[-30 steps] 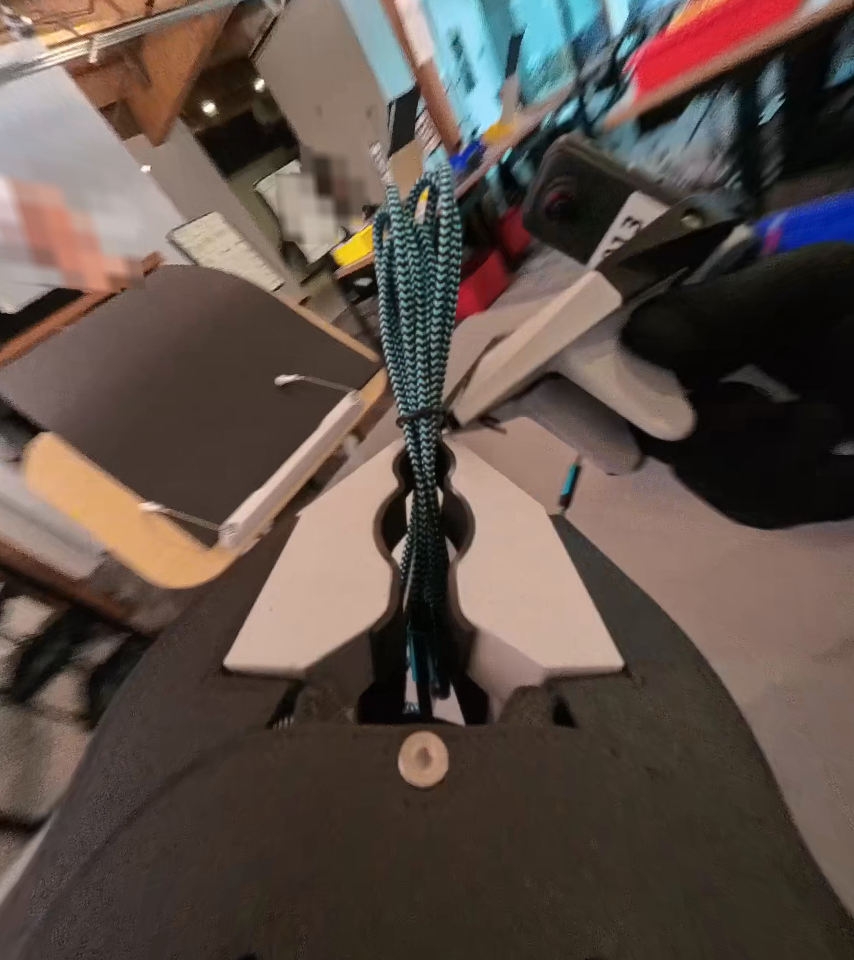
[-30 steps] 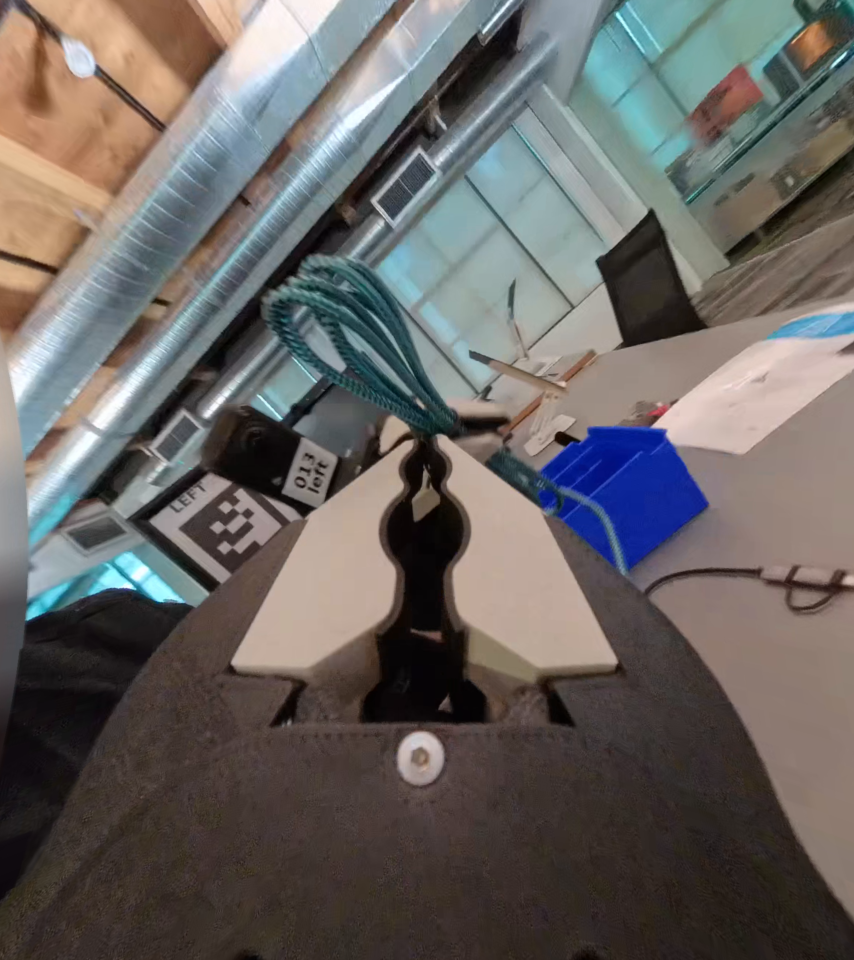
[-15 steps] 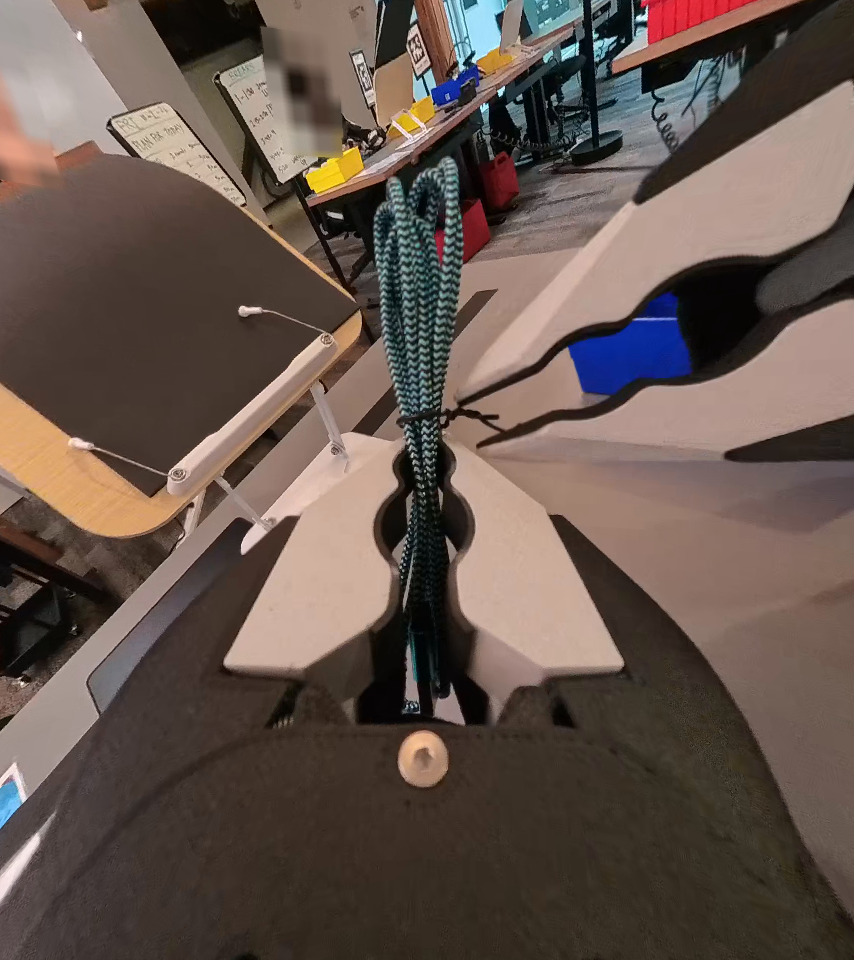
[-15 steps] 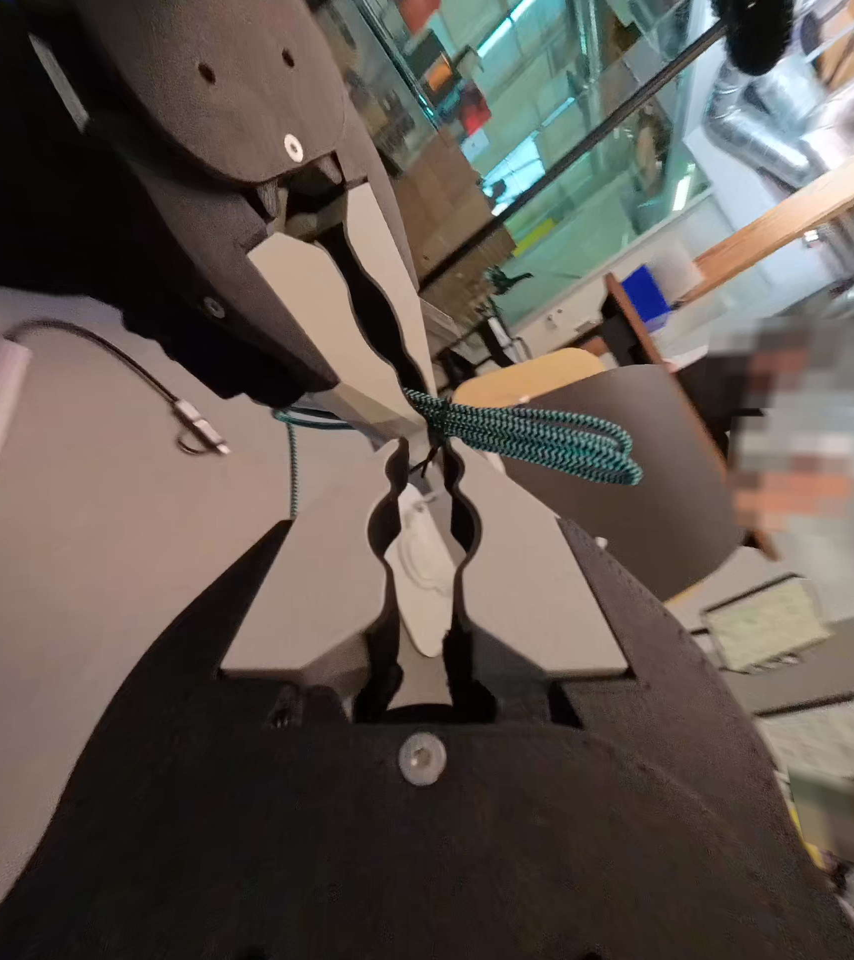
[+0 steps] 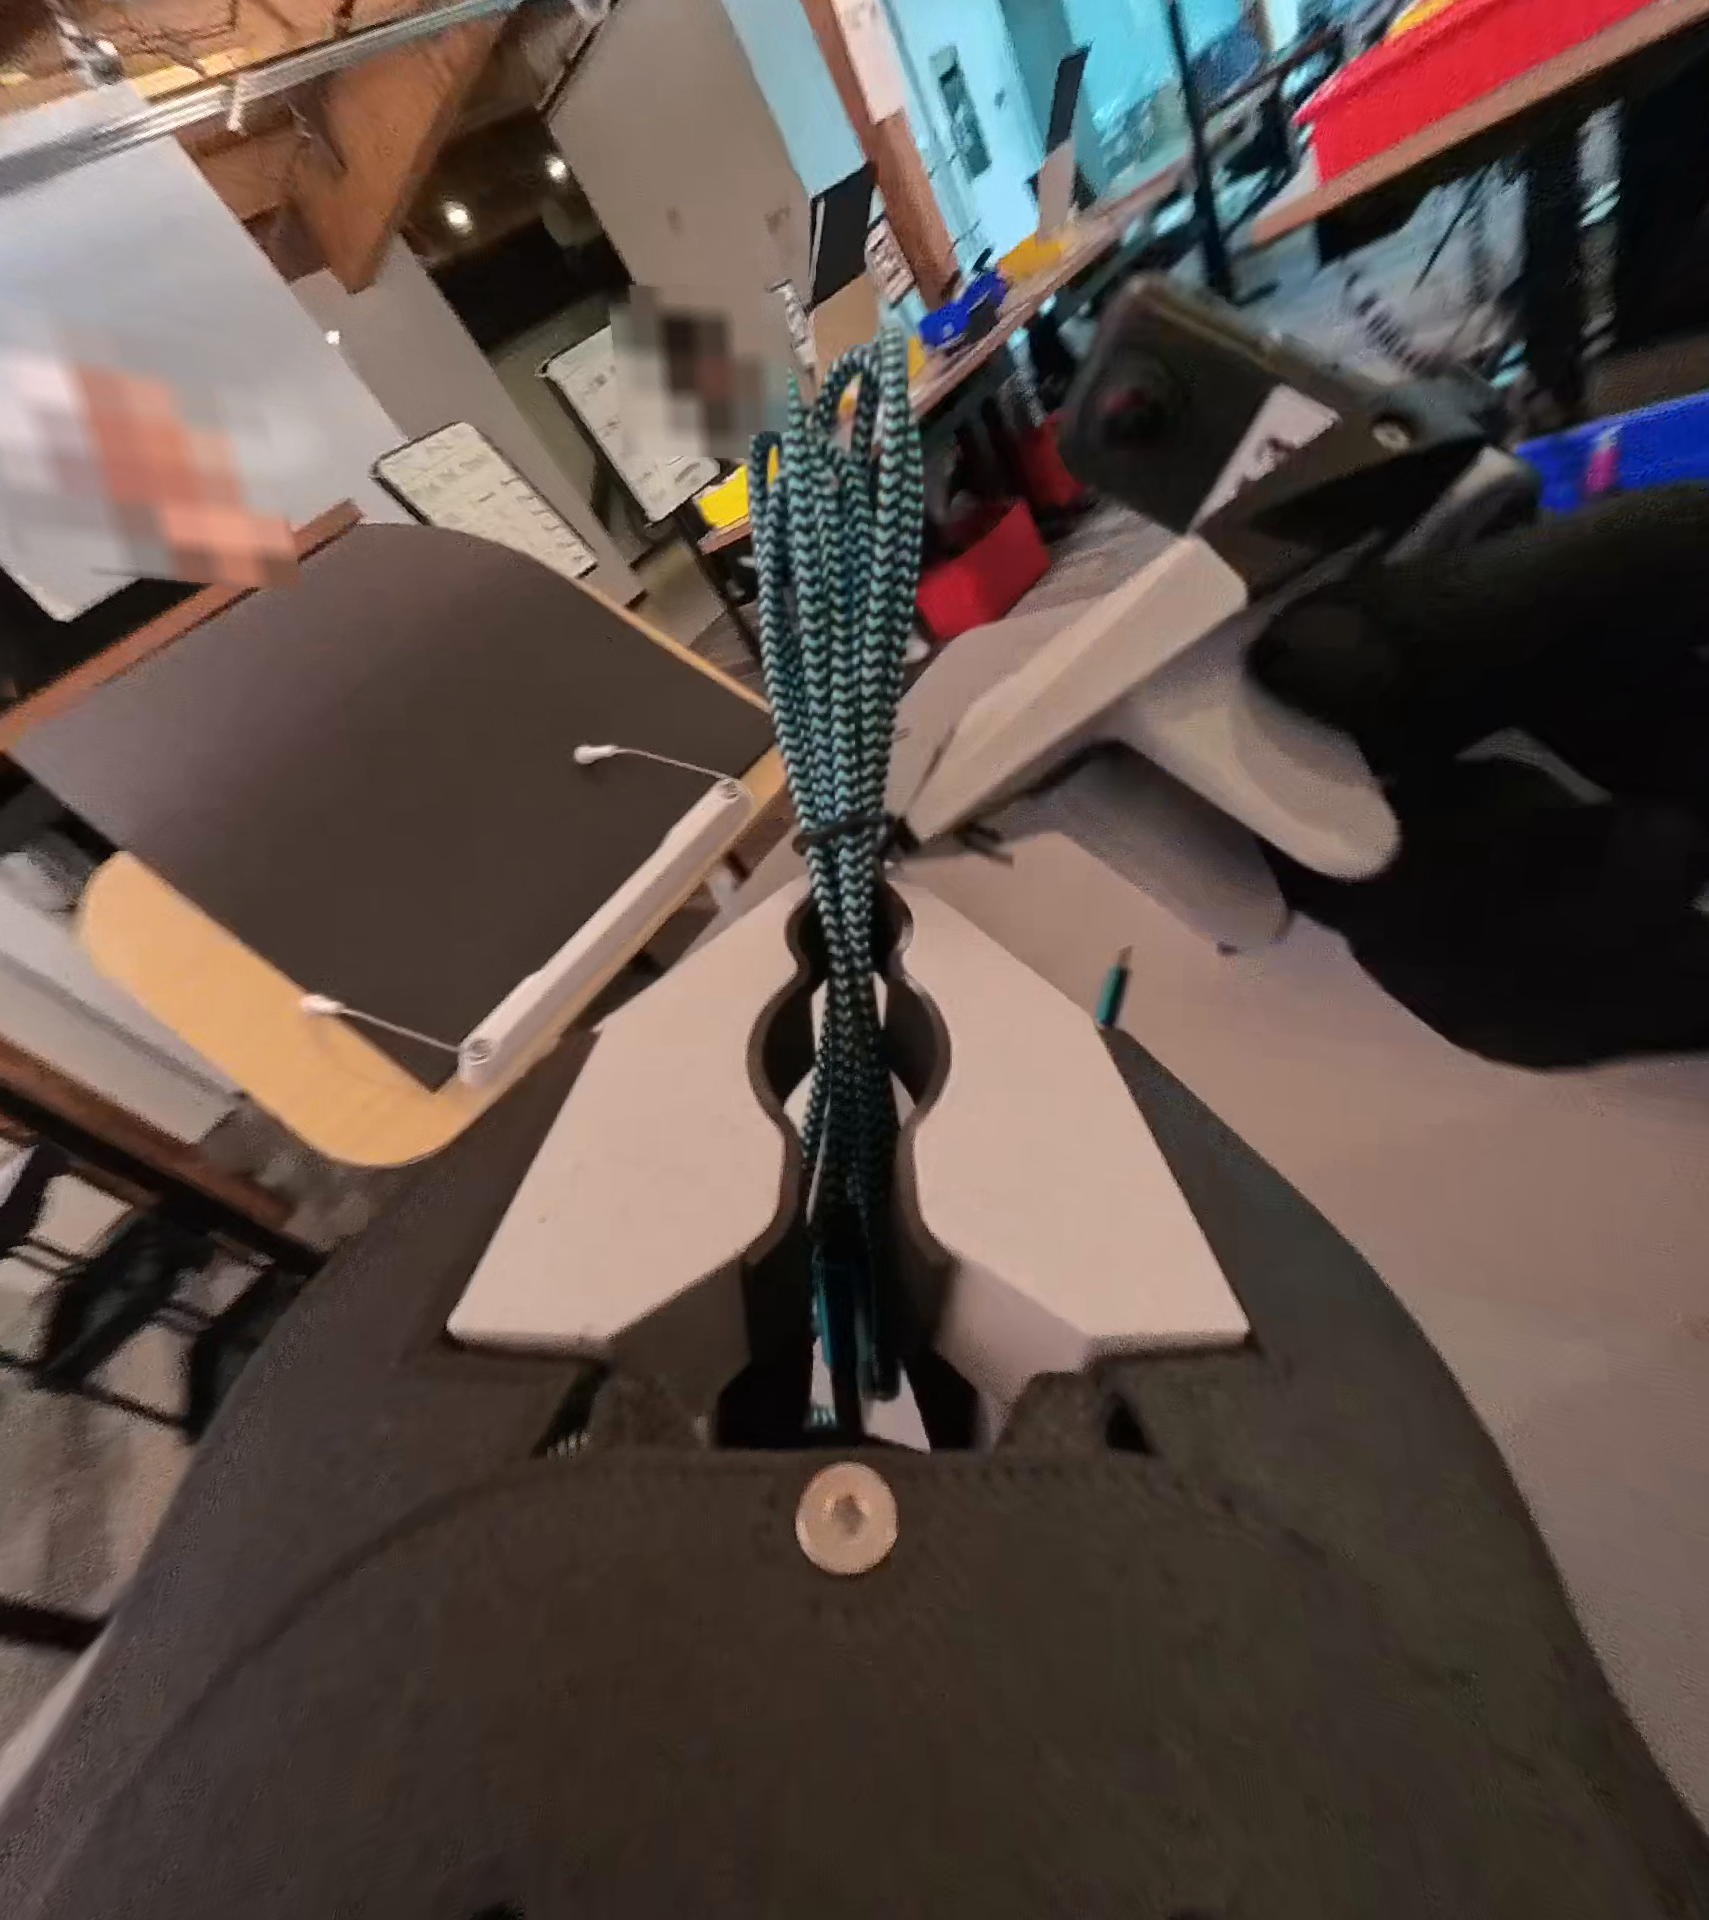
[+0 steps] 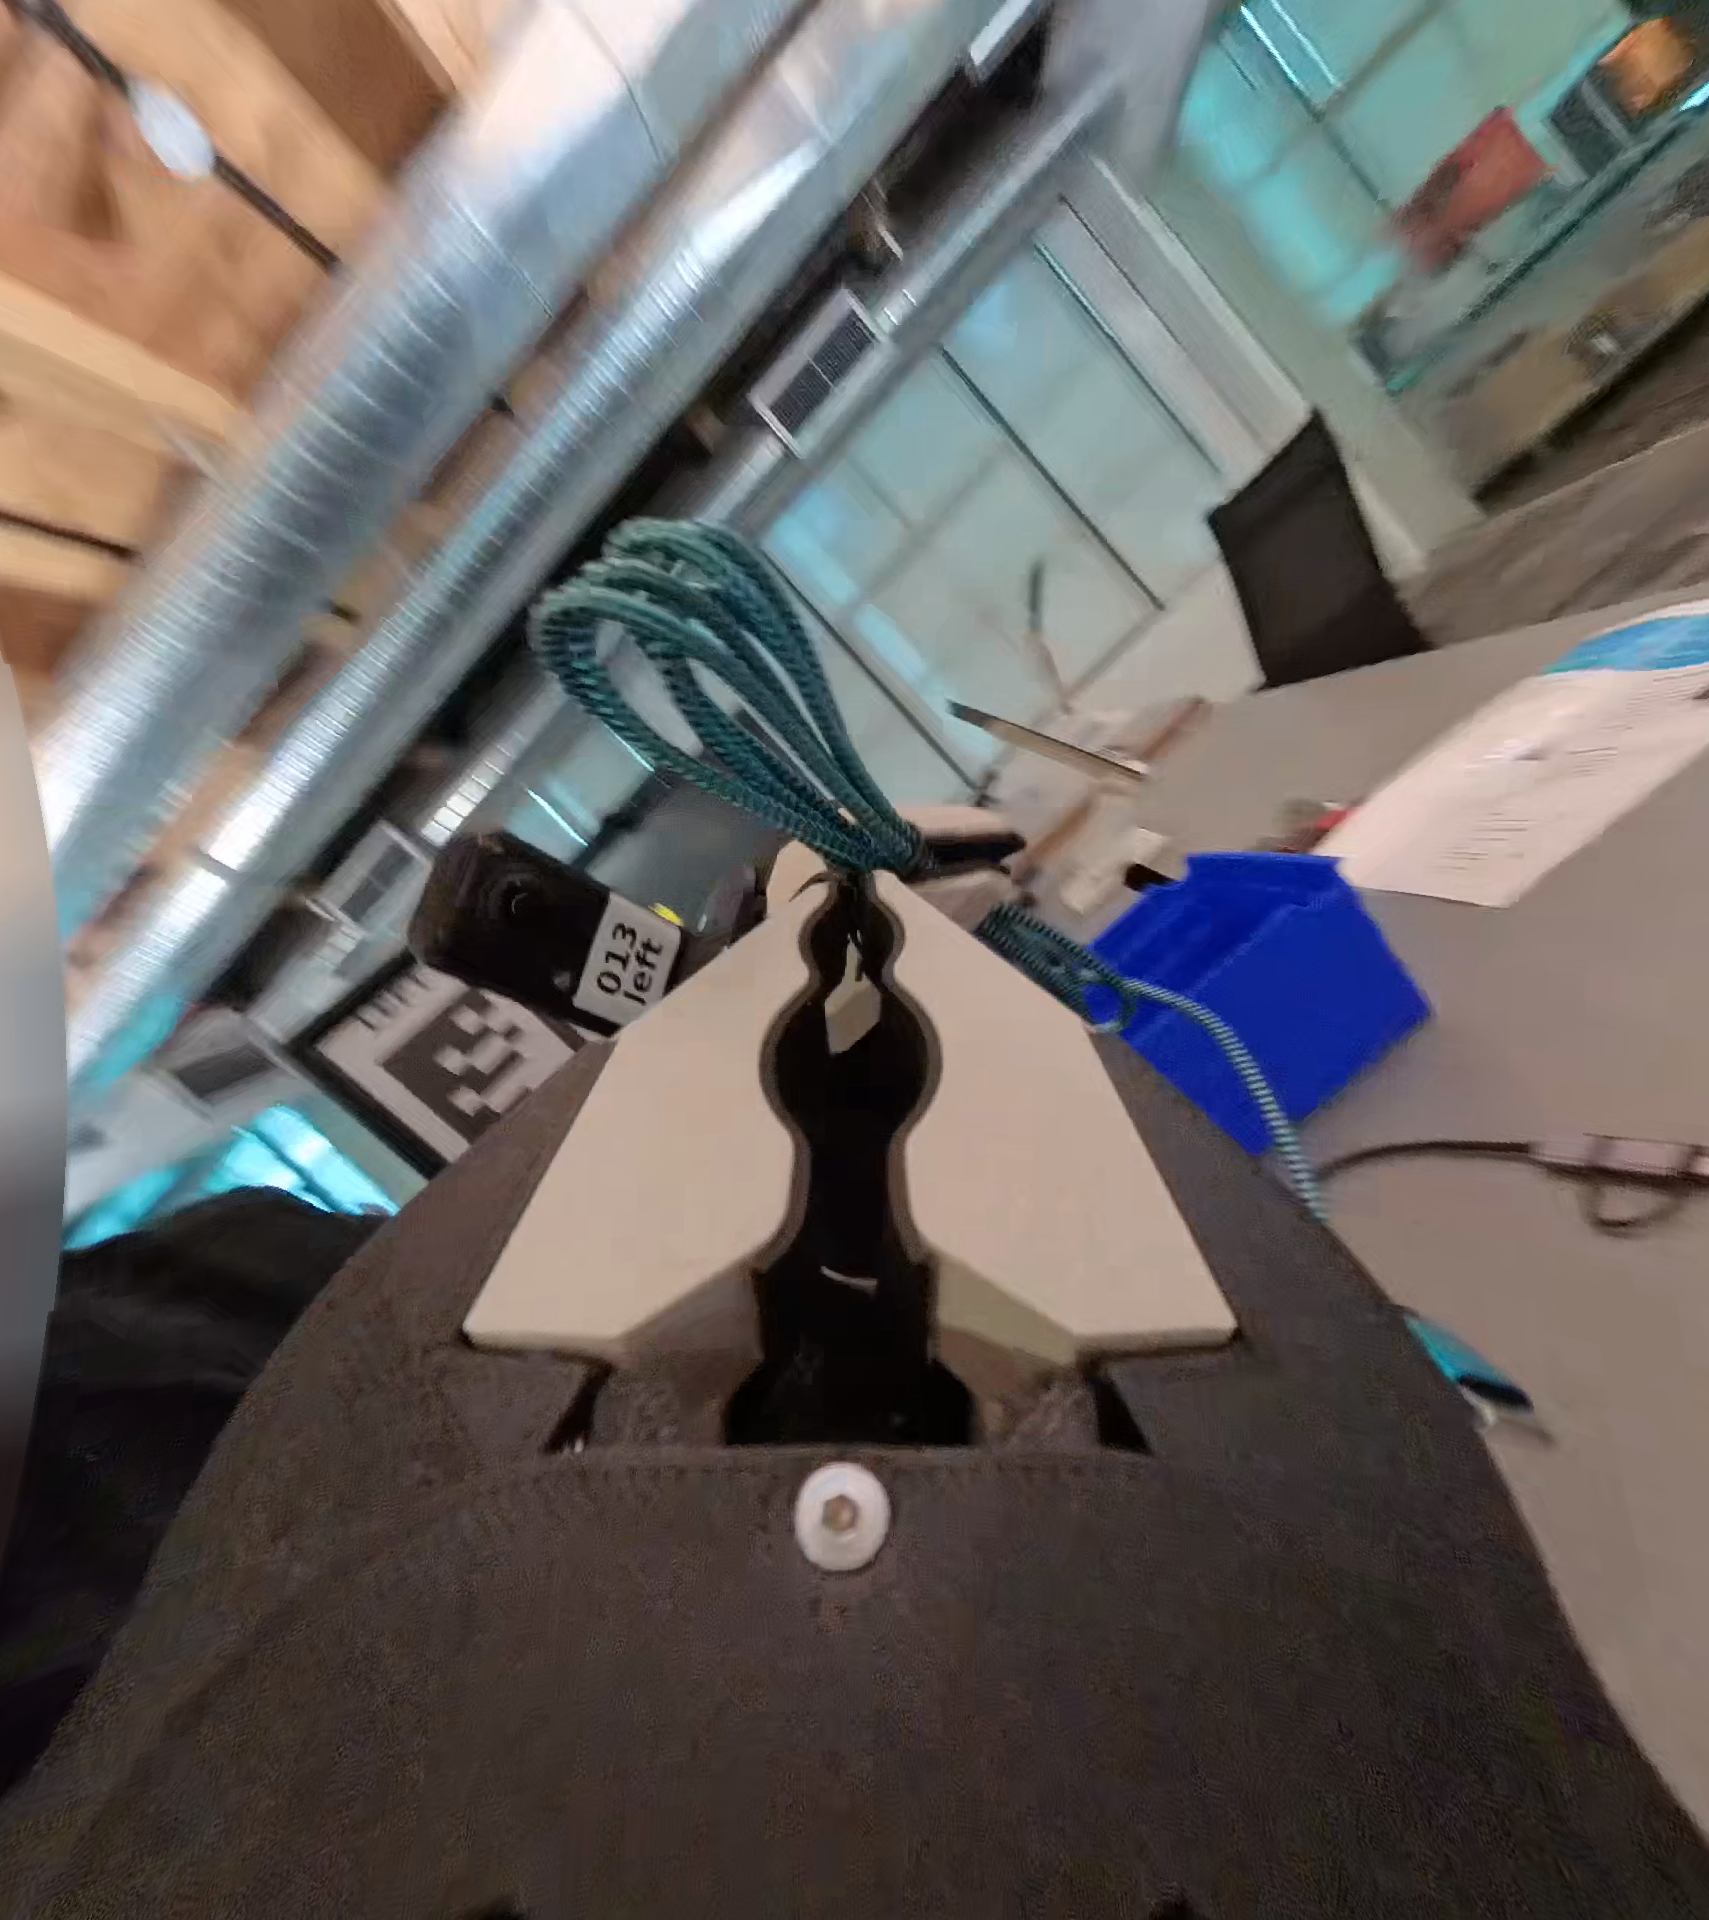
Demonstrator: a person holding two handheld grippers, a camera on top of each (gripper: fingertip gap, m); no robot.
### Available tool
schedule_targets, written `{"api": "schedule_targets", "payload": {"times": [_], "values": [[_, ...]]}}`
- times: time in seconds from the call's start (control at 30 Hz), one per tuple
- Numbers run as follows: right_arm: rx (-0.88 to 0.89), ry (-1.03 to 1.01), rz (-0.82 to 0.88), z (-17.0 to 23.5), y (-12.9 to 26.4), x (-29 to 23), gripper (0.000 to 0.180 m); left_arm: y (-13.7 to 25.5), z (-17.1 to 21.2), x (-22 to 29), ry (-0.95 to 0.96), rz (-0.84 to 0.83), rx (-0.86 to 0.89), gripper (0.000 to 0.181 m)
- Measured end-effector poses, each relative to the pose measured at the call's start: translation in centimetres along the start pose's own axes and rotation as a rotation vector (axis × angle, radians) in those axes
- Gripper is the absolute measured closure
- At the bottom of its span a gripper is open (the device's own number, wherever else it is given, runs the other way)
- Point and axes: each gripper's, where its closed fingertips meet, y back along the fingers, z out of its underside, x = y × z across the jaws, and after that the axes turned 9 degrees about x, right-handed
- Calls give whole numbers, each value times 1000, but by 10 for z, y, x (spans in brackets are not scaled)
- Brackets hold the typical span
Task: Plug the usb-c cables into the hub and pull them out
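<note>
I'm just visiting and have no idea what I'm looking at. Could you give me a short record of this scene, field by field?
held item: bundled teal braided cable, loops sticking out past the fingertips
left gripper: shut on the cable
right gripper: tips closed at the black tie around the bundle
hand: black glove holds the right gripper
table: grey; blue bin, paper sheet, dark adapter lead
hub: not in view

Even indoor light is filling both views, with daylight glowing through the glass wall (image 6: 985, 436) ahead of the right tool. Motion blur is smearing the backgrounds, and wide-angle distortion is bending the edges.
</note>
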Motion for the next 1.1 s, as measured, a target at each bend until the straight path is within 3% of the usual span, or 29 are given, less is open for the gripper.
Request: {"api": "schedule_targets", "payload": {"times": [0.07,0.13,0.2,0.3,0.43,0.53,0.8,1.1], "values": [[50,-18,-20,3,-1,4,180,-2,4,-2,1,3,-18,177],[42,89,18,2,-1,5,177,-1,7,0,61,23,-19,177],[-54,278,90,10,-1,7,157,0,16,-1,75,21,-67,177],[-232,820,302,17,5,23,137,1,21,-1,134,36,-82,177],[-435,1547,471,12,8,22,145,0,22,2,187,62,-100,177],[-558,1824,542,11,6,26,159,-1,23,4,177,61,-121,177],[-673,1959,607,9,7,34,170,2,24,2,107,48,-153,178],[-722,1859,607,12,10,39,172,2,28,0,-17,18,-188,177]]}}
